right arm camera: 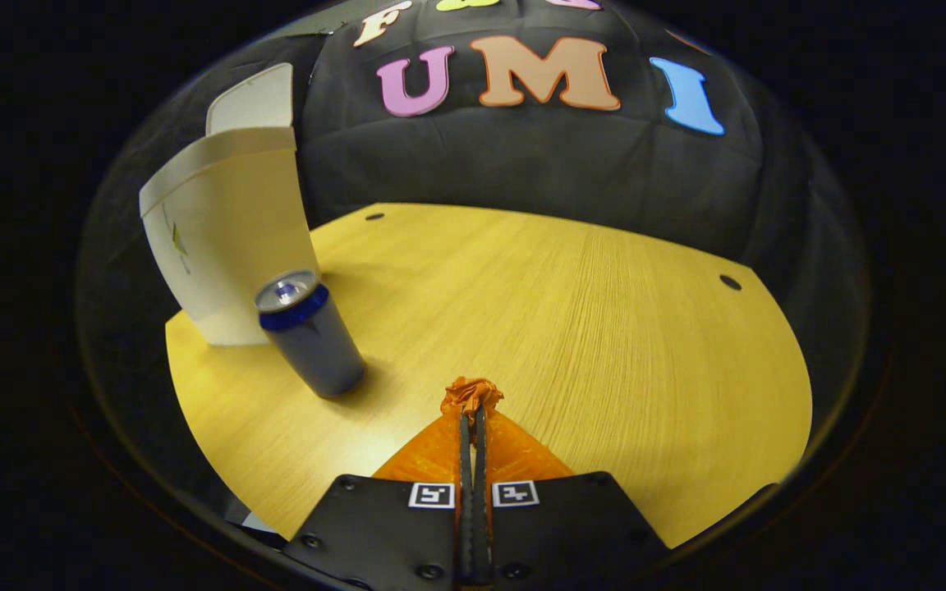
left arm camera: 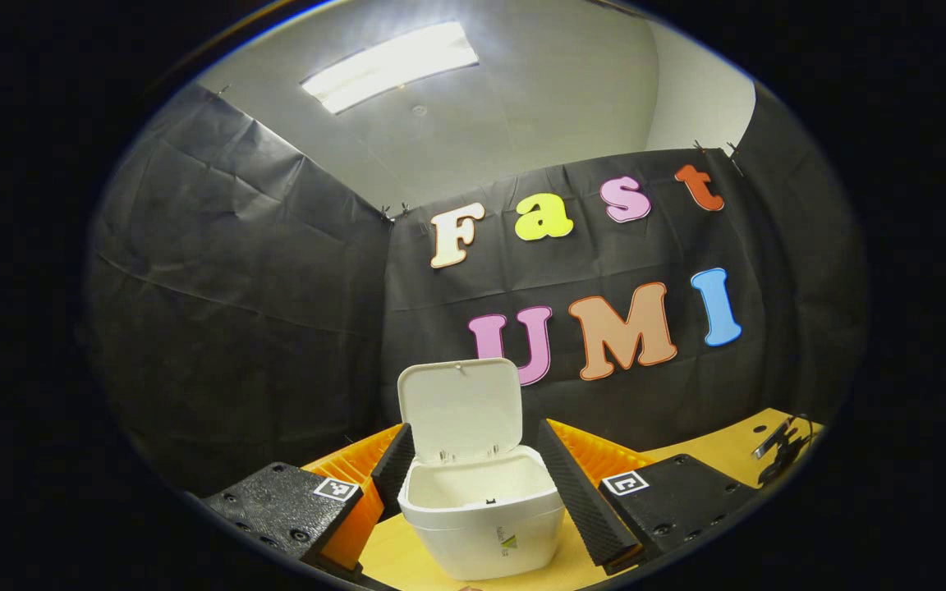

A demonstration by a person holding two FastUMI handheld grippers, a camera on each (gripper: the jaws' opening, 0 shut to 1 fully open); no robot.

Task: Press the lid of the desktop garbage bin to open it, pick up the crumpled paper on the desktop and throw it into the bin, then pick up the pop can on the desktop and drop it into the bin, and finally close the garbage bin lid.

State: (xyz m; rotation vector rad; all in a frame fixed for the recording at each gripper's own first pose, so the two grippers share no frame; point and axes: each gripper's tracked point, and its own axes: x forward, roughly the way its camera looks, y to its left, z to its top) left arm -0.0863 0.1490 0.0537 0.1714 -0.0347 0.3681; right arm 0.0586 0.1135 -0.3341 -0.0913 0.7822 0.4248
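Note:
The white desktop bin [left arm camera: 481, 513] stands on the wooden table, its lid [left arm camera: 461, 406] tipped up and open. My left gripper [left arm camera: 473, 435] is open, with a finger on either side of the bin's rim. In the right gripper view the same bin [right arm camera: 227, 238] is at the far left, its raised lid [right arm camera: 255, 98] above it. A pop can [right arm camera: 309, 332] with a blue band stands upright just in front of the bin. My right gripper [right arm camera: 473, 414] is shut on the orange crumpled paper [right arm camera: 471, 394], held a little above the table, right of the can.
The wooden table [right arm camera: 604, 328] stretches wide to the right of the can, with small round holes [right arm camera: 730, 281] near its far edge. A dark metal clip-like object [left arm camera: 781, 447] lies at the table's right edge. Black cloth walls close in the back.

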